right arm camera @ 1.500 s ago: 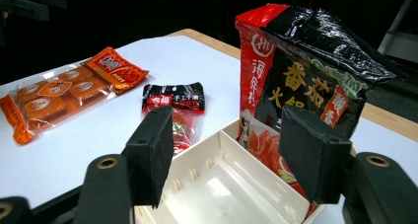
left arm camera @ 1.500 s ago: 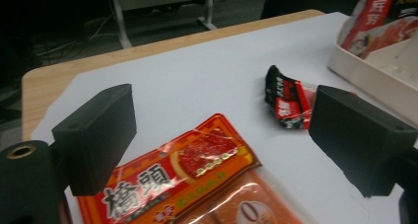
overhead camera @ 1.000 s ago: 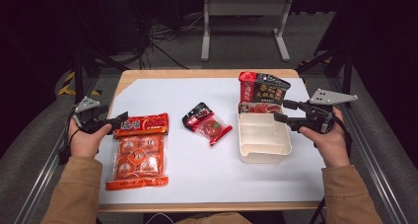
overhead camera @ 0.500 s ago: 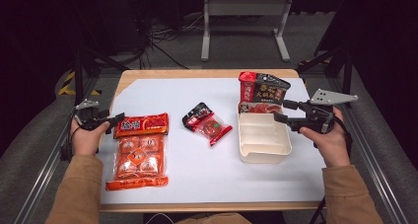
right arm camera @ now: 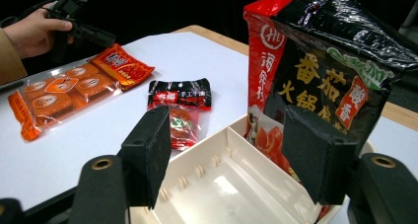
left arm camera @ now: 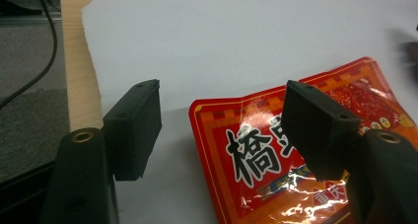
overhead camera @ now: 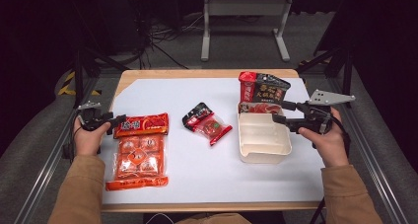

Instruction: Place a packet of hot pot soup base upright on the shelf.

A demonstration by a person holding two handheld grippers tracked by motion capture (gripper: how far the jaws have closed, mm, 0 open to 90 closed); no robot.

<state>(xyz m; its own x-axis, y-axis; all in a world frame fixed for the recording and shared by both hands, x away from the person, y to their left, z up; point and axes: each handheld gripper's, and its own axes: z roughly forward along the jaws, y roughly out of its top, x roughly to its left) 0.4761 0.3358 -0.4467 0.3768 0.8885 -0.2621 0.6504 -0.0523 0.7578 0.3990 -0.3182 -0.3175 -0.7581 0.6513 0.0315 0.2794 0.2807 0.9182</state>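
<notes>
Left gripper view — jaws have just been closing, still apart, around the red pouch (left arm camera: pixel 276 150) corner; thin, soft, slippery film, so take its flat sealed top edge.

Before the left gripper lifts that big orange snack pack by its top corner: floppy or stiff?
Probably floppy: the orange snack pack is thin, glossy, crinkled film. Held at one corner by the left gripper, it would likely sag and swing, since the separate pieces inside put weight low. The shiny film may slip.
</notes>
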